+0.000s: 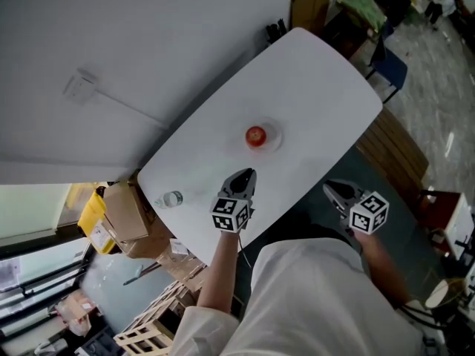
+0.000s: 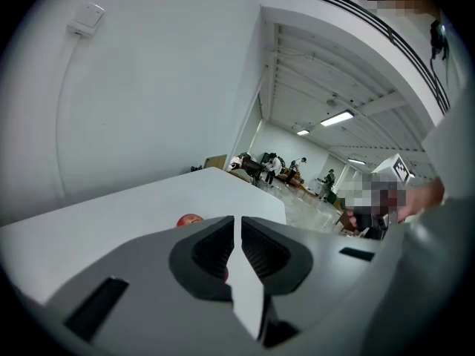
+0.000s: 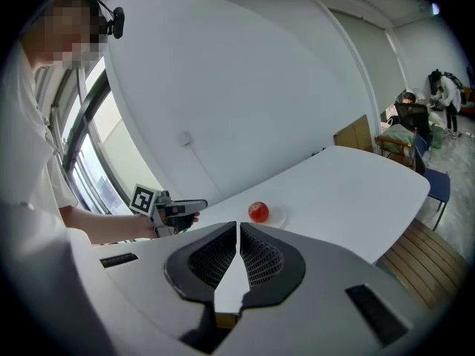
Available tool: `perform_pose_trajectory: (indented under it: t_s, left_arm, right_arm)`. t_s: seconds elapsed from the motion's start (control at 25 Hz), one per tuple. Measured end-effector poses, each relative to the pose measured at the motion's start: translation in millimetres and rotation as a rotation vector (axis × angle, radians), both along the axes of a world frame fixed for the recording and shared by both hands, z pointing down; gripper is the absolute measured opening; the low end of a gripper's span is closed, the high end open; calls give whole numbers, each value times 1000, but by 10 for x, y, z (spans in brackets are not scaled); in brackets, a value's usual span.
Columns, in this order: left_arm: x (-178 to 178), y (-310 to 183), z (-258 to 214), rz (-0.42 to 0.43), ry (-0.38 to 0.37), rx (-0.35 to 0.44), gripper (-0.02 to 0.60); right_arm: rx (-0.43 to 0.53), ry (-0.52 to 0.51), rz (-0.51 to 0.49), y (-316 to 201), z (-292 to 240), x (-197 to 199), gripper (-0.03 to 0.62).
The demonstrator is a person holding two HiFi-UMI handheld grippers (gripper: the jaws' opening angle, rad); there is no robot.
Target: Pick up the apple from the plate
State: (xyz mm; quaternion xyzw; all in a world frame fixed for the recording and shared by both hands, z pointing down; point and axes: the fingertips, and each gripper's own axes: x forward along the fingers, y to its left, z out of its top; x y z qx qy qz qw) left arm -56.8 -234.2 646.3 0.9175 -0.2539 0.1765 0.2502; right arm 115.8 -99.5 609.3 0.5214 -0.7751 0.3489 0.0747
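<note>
Approach step: the left gripper (image 1: 245,175) is hovering short of the apple (image 1: 255,135), which is sitting on its plate (image 1: 277,141). It and the right gripper (image 1: 334,190) are showing jaws pinched narrow, seemingly empty; the left needs opening wide next.

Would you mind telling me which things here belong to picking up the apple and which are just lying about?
For the job:
- apple
- plate under it
- left gripper
- right gripper

Lying about:
- small clear container
- cardboard boxes
- wooden crates
- blue chair
</note>
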Motion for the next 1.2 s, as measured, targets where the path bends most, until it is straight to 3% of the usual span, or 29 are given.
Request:
perform_pose_trajectory:
  t_s: [0.56, 1.2]
  left_arm:
    - [204, -479, 507, 53, -92, -35, 138]
    - [427, -864, 1024, -1, -208, -98, 233]
  right_arm:
    - [-15, 24, 38, -242, -24, 5, 38]
    - [-81, -9, -87, -814, 178, 140, 38]
